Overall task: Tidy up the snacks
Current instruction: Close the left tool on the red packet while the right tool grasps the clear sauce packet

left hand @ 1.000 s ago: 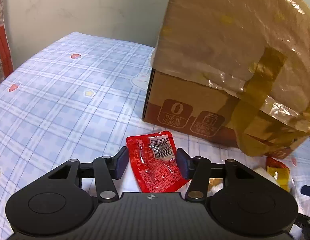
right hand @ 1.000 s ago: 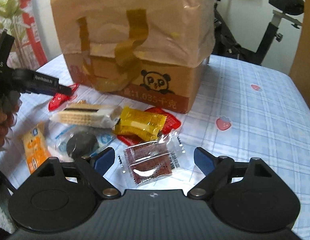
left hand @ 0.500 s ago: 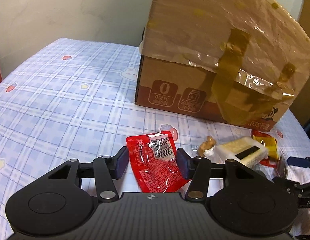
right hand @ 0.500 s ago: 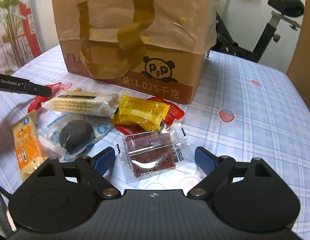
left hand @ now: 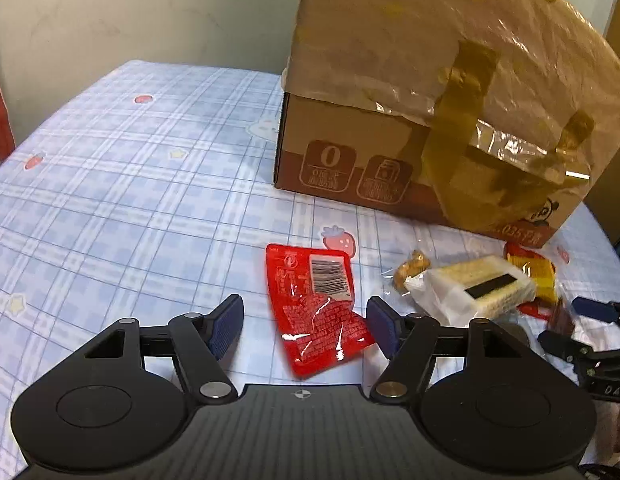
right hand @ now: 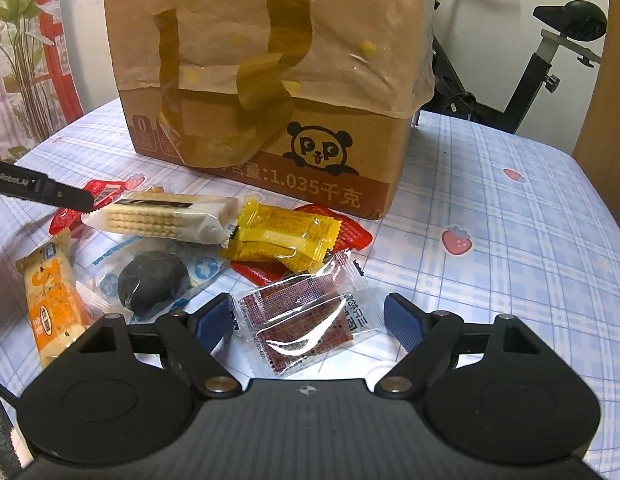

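progress: early, snacks loose beside cardboard box (right hand: 270, 80) | left gripper (left hand: 306, 322) fingers released around red packet (left hand: 315, 308) | right gripper (right hand: 308, 320) fingers released around clear dark-red packet (right hand: 306, 320) | nothing grasped yet

A blue plaid tablecloth (left hand: 122, 208) carries a taped cardboard box (right hand: 270, 92) beyond the fingers, a red packet (left hand: 313, 308) between the left fingers, a clear brown packet (right hand: 306, 320) between the right fingers, and a wafer pack (right hand: 162, 218) ahead-left of those.

Red packet (right hand: 349, 236) mostly hidden under yellow packet (right hand: 286, 236); box (right hand: 270, 80) top cropped.
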`<state>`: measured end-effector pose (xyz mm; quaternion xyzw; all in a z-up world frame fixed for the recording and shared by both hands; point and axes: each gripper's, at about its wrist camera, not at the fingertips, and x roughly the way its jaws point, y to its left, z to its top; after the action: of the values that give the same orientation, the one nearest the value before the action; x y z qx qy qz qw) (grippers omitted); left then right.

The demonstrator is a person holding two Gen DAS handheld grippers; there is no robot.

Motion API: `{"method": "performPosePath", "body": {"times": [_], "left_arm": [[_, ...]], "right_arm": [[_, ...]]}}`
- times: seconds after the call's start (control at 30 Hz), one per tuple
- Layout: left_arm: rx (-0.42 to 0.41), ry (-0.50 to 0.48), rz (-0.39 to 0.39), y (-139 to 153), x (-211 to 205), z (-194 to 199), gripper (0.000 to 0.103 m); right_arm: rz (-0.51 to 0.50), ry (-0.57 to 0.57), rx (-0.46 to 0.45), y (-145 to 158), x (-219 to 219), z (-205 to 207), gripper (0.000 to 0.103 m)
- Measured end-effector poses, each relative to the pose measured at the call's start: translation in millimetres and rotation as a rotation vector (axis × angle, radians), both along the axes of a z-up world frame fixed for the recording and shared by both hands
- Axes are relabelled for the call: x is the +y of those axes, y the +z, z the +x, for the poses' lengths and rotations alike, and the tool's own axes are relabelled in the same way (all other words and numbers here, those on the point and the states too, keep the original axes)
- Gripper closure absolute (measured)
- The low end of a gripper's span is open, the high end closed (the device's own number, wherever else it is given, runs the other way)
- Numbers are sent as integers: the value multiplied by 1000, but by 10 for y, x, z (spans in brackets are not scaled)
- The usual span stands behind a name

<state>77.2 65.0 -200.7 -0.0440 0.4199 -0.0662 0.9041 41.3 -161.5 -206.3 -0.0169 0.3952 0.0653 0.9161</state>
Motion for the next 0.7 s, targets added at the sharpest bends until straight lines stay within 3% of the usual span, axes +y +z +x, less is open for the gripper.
{"method": "performPosePath", "body": {"times": [0.37,0.43,0.5,0.7], "left_arm": [[-25,-48,128,-61,-206,1,27],[-36,-40,115,-53,-158,1,33],[-42,-25,109,-35,-116,5,45],[-59,-20,74,-34,-42,-11,50]], "right_arm": [[3,-3,-17,-12,-5,-34,19],[4,-4,-19,-10,-8,-35,19],[5,-4,-19,-8,-9,-35,19],[9,-1,-20,-7,-12,-43,19]]}}
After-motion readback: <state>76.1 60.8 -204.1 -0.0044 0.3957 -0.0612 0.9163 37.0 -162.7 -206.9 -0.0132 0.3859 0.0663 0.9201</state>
